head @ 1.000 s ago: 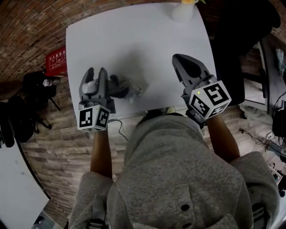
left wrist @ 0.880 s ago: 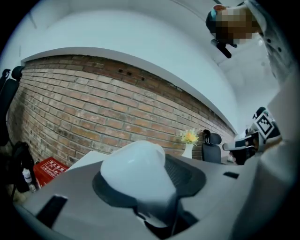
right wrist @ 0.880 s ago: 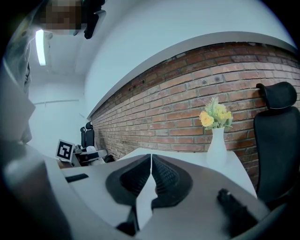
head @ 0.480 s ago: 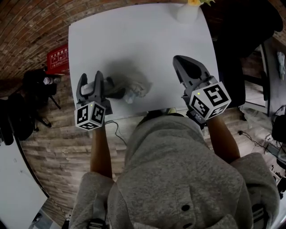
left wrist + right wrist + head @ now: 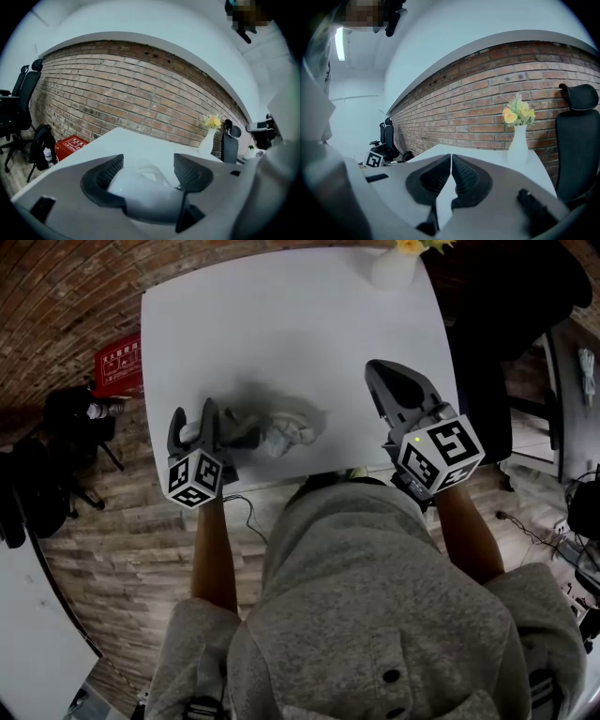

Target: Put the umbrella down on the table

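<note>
The umbrella (image 5: 281, 426), folded into a pale crumpled bundle with a dark handle section, lies on the white tabletop (image 5: 281, 324) near its front edge, toward the left. The left gripper (image 5: 193, 418) sits at the umbrella's left end. Its fingers (image 5: 190, 171) are spread wide and have just been opening, with the rounded whitish end of the umbrella between them.

The left gripper view shows that end filling most of the gap, close against the left finger, with a clear space before the right one (from the head view you could not judge this). The head view alone shows the umbrella's full length resting flat on the tabletop.

The right gripper (image 5: 451, 158) hangs over the tabletop's front right part, well apart from the umbrella. Its own view shows its fingers pressed together with nothing between them. That view also shows a white vase (image 5: 518, 140) with yellow flowers (image 5: 518, 112) at the far edge, a black chair (image 5: 577, 140) beside the tabletop, and the left gripper's marker cube (image 5: 373, 160) off to the left. A red box (image 5: 117, 367) on the floor by the brick wall appears in the head view and the left gripper view only.
</note>
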The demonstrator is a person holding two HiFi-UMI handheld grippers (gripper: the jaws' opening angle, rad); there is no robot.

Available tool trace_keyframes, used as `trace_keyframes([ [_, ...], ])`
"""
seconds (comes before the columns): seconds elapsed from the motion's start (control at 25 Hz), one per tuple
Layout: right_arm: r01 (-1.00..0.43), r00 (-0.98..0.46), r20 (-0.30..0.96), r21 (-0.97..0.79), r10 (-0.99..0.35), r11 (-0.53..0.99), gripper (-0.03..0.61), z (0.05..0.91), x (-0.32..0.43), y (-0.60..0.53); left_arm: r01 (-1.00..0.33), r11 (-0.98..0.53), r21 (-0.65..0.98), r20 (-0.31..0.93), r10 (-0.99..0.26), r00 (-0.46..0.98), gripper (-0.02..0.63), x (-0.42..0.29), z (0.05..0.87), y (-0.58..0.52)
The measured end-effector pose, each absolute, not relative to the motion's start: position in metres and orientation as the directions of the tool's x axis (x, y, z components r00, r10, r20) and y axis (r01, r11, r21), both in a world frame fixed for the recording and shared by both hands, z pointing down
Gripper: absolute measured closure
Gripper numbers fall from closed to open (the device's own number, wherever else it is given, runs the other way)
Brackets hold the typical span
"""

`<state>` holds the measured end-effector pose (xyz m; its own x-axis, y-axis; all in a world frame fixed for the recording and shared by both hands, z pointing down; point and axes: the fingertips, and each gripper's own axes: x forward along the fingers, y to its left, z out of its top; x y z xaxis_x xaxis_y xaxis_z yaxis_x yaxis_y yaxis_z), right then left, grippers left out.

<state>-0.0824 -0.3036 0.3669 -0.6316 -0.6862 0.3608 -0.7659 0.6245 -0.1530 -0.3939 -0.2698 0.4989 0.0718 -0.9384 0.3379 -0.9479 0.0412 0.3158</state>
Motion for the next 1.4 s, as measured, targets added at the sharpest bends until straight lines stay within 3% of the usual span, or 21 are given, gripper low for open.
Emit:
trace_keyframes([
  [0.28,-0.78,-0.613,0.361,-0.139,-0.703,0.61,0.554,0.365,-0.076,-0.308,-0.956,0.122,0.268,0.396,-0.918,-0.006,0.279,-0.411,0.53,-0.266],
  [0.52,-0.784,-0.608,0.367,-0.137,-0.704,0.606,0.554,0.368,-0.07,-0.307,-0.999,0.045,-0.005,0.48,-0.876,-0.042,0.279,-0.409,0.542,-0.266],
  [0.88,-0.777,-0.619,0.352,-0.15,-0.702,0.611,0.554,0.368,-0.055,-0.304,-0.996,0.087,0.019,0.459,-0.886,-0.069,0.284,-0.408,0.522,-0.254],
  [1.4,-0.758,-0.645,0.308,-0.14,-0.699,0.638,0.554,0.342,-0.019,-0.279,-0.999,0.022,-0.037,0.379,-0.925,-0.035,0.559,-0.308,0.403,-0.239],
])
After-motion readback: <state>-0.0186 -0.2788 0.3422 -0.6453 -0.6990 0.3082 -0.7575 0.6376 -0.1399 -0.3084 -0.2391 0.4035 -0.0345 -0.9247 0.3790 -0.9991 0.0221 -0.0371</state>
